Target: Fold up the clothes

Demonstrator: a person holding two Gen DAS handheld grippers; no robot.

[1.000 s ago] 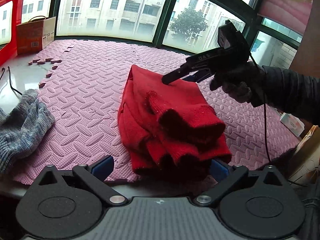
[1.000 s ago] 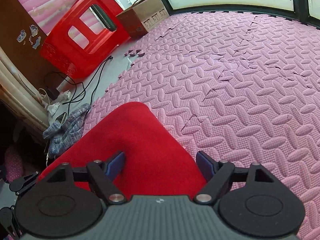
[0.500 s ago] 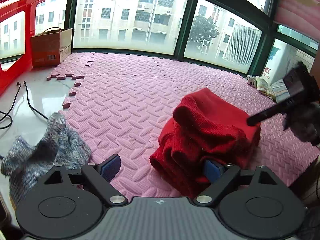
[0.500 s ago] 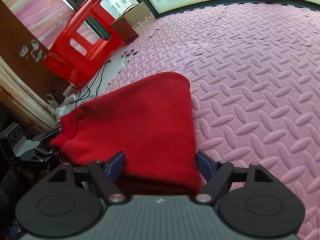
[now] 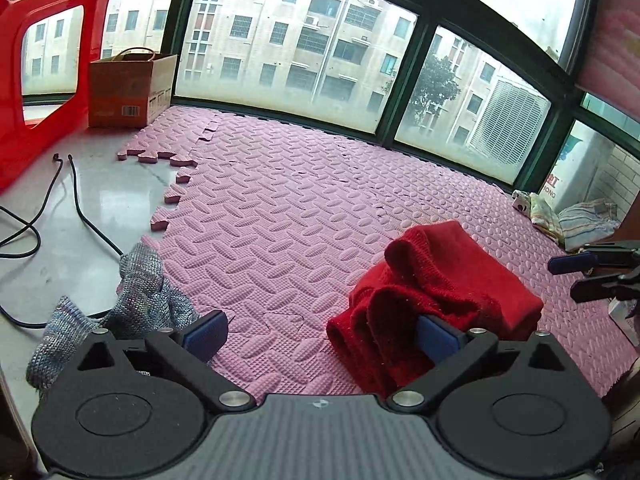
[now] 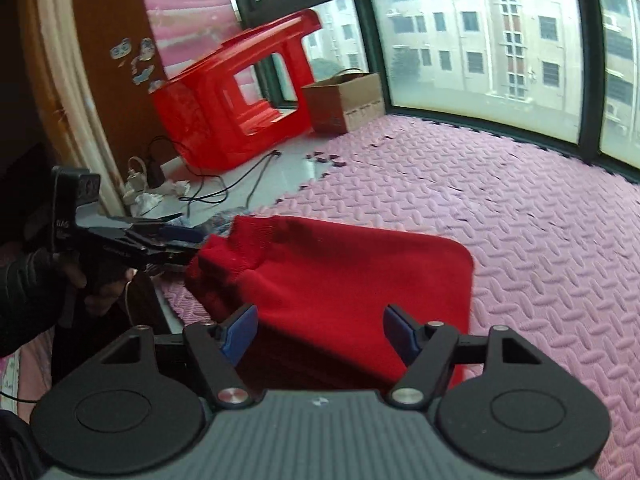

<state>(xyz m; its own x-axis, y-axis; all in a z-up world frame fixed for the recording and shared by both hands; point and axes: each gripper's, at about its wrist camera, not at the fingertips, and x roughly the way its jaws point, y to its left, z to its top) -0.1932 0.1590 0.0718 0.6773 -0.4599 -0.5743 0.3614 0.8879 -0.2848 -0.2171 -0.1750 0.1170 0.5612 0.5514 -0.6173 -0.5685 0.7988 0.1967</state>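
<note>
Far to my left, a loose grey-blue knitted garment (image 5: 120, 304) lies in a heap, half on the bare white floor (image 5: 52, 216) and half on the edge of the pink textured foam mat (image 5: 280, 208). It is unfolded, and I judge it the next piece of the job. A black cable (image 5: 80, 208) trails across the floor just beside it; if I drag that garment carelessly, the cable could come along with it.

My left gripper (image 5: 320, 334) stands wide open. Its right pad (image 5: 434, 334) is tucked against the near folds of the red knitted sweater (image 5: 448, 280), its left pad over bare mat, so nothing is clamped. The risk is here: the fuzzy knit could catch on that pad, and pulling away would tug the bundle open.

The sweater sits folded on the mat, near its front edge. From my right-hand camera its top (image 6: 360, 264) looks flat, but the cuff end bulges in loose rolls that may spring apart.

My right gripper (image 6: 320, 332) is also open, hovering over the sweater's near edge and gripping nothing. Pushing down unevenly could shove the bundle towards the mat's edge.
</note>
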